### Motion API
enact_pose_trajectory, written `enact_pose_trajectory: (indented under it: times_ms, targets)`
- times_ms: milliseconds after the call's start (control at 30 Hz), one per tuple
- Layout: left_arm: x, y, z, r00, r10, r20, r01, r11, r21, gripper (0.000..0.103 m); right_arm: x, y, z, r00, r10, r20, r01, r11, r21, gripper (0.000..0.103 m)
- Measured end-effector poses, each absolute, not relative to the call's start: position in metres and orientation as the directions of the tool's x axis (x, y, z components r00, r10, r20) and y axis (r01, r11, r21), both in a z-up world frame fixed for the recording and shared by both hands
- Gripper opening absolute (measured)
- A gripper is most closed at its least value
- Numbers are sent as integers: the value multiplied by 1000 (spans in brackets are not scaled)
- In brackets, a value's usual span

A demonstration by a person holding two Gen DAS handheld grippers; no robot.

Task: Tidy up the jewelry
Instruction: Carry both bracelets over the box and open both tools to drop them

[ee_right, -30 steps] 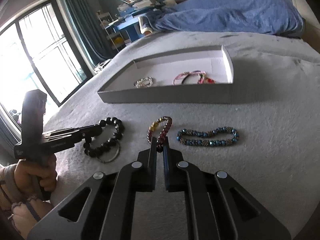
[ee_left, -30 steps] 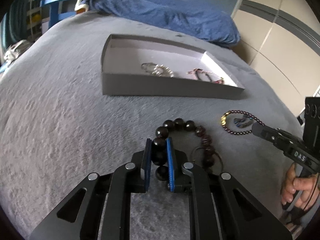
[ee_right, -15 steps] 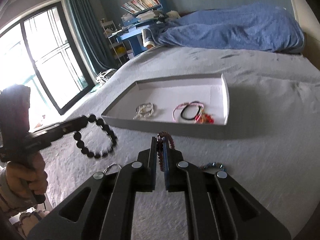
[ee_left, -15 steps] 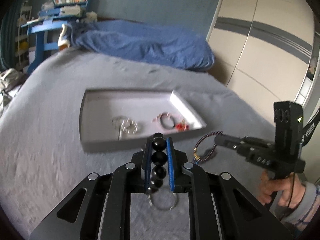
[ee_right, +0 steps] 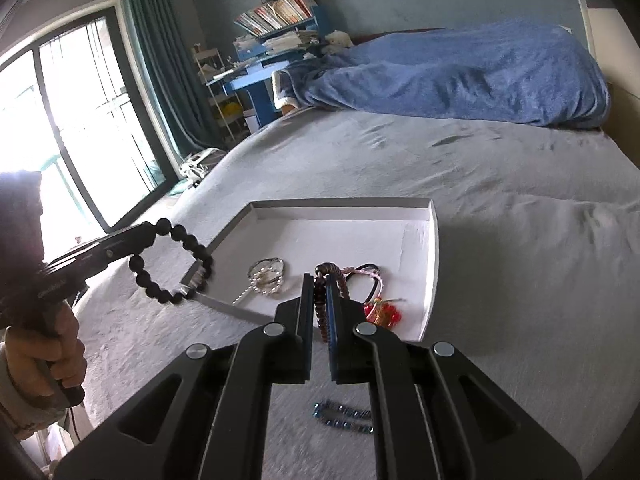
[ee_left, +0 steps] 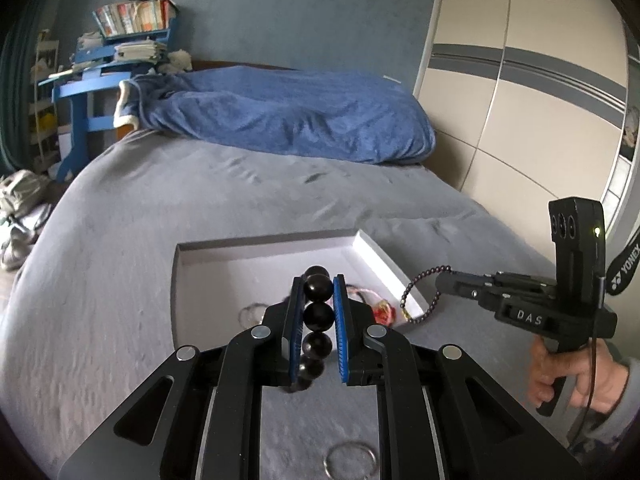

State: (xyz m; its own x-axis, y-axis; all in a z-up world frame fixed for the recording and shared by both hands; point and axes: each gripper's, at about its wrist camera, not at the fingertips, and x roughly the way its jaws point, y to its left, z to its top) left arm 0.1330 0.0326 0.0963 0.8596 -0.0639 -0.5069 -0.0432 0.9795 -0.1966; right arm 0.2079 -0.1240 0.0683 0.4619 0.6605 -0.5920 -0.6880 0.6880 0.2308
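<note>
Left gripper [ee_left: 318, 312]: jaws closed on a black bead bracelet [ee_left: 318, 316], which is clear of the grey bed cover [ee_left: 120, 280] and hangs as a loop in the right wrist view. Right gripper [ee_right: 319, 304]: jaws nearly shut on a dark red bead bracelet [ee_right: 320, 300], likewise held in the air.

White tray [ee_right: 434, 264] sits on the bed cover ahead of both grippers. Inside it: a silver bracelet [ee_right: 266, 274] and a pink cord bracelet [ee_right: 366, 280] with red beads.

A blue bead bracelet [ee_right: 344, 418] and a metal ring [ee_left: 351, 460] lie on the cover, outside the tray.

Legible writing: "DAS" on the right gripper's body; "YONEX" on a black strap [ee_left: 624, 268] at the frame's right edge.
</note>
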Motion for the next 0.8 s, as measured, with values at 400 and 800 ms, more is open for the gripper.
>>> enact_pose_trajectory:
  times_ms: [400, 800]
  targets:
    - [177, 38, 68, 833, -53, -551, -78, 974, -212, 15, 229, -80, 38, 419, 627, -657, -682, 695, 227, 6]
    - [195, 59, 18, 755, 50, -654, -175, 976, -127, 15, 248, -97, 2, 453, 522, -722, -595, 781, 191, 8]
